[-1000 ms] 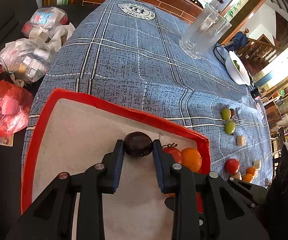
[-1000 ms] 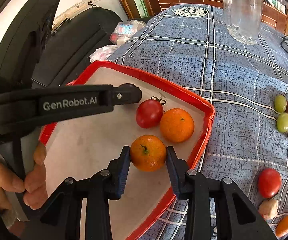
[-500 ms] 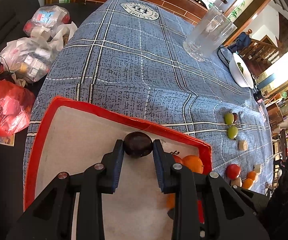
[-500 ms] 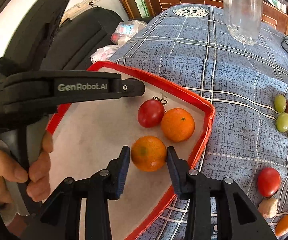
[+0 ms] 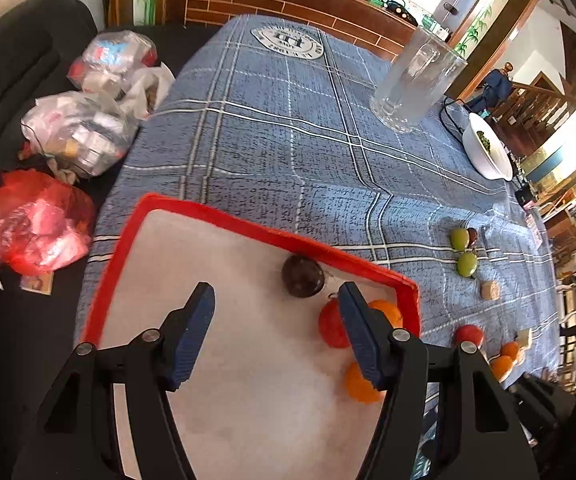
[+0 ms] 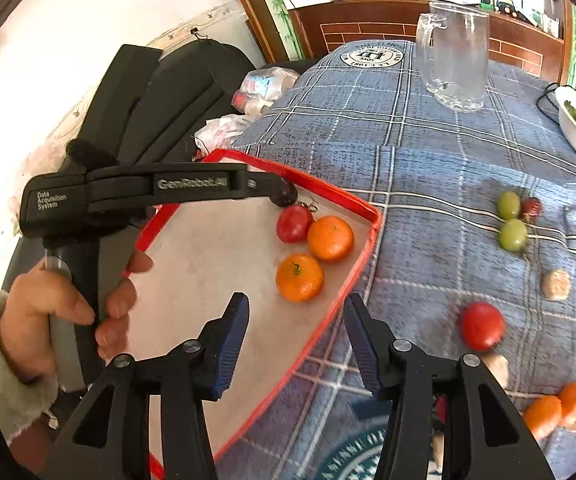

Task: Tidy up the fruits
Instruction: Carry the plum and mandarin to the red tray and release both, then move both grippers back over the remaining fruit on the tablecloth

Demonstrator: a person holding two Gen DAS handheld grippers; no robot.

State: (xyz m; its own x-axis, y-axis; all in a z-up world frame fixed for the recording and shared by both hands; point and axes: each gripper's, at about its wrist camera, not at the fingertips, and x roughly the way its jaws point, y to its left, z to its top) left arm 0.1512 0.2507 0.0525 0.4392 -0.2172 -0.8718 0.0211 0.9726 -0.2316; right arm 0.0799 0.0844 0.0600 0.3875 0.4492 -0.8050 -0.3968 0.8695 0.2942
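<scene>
Red tomato [image 6: 482, 325], loose on the counter [image 6: 428, 168] right of the tray [image 6: 354, 280], is found nearer the right claw [image 6: 294, 342] than the left claw [image 5: 276, 332], both spread and empty.

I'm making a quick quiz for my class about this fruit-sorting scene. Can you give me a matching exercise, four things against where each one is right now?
Things:
1. dark plum
2. green grapes
3. glass mug
4. loose red tomato

Places:
A. on the cloth, right of the red tray, nearest the right gripper
B. far end of the table, standing upright
C. in the tray, against its far rim
D. on the cloth, beside a small dark red fruit

Pairs: 1-C, 2-D, 3-B, 4-A
</scene>
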